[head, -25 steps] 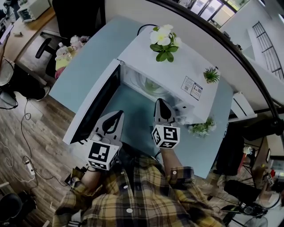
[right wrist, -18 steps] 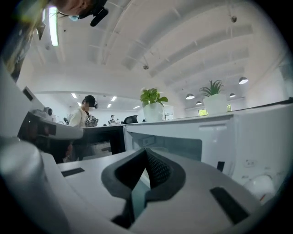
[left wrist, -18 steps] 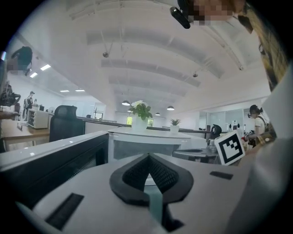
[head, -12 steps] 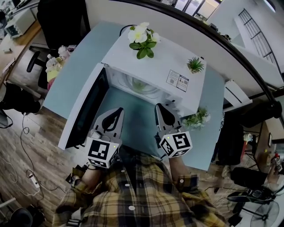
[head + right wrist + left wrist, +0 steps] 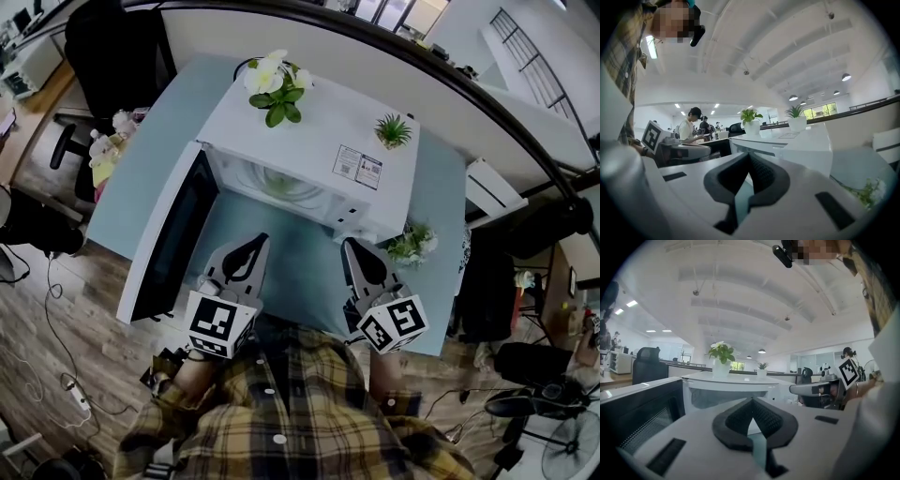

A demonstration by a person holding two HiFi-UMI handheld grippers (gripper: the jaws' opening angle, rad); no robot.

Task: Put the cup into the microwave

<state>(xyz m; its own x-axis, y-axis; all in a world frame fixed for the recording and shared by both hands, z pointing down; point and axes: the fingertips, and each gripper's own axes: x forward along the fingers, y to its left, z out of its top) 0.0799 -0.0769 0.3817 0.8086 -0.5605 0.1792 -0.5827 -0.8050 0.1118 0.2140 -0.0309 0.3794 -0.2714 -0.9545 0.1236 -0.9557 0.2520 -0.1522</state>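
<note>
1. Claws first: the left gripper [image 5: 251, 242] and the right gripper [image 5: 354, 246] both have their jaws pinched together with nothing in them. They're held over the blue table [image 5: 300, 258], just in front of the microwave [image 5: 309, 141].
2. Cup: neither claw has it. The head view shows a pale greenish round shape [image 5: 281, 181] inside the microwave, tucked under the top edge. Could be the cup, honestly can't tell.
3. Only the head view shows the door [image 5: 169, 234] swung wide open on the left, with the flower pot [image 5: 272, 80] and small green plant [image 5: 392, 129] sitting on top.
4. The left gripper view looks past its closed tips straight into the cavity [image 5: 712, 398], but it's too dim in there to pick anything out. It also catches the right gripper off to the side.
5. The right gripper view misses the cavity and only gets the white outer shell. It adds a leafy plant [image 5: 865, 190] low on the right and a person [image 5: 689, 130] at a desk far back.
</note>
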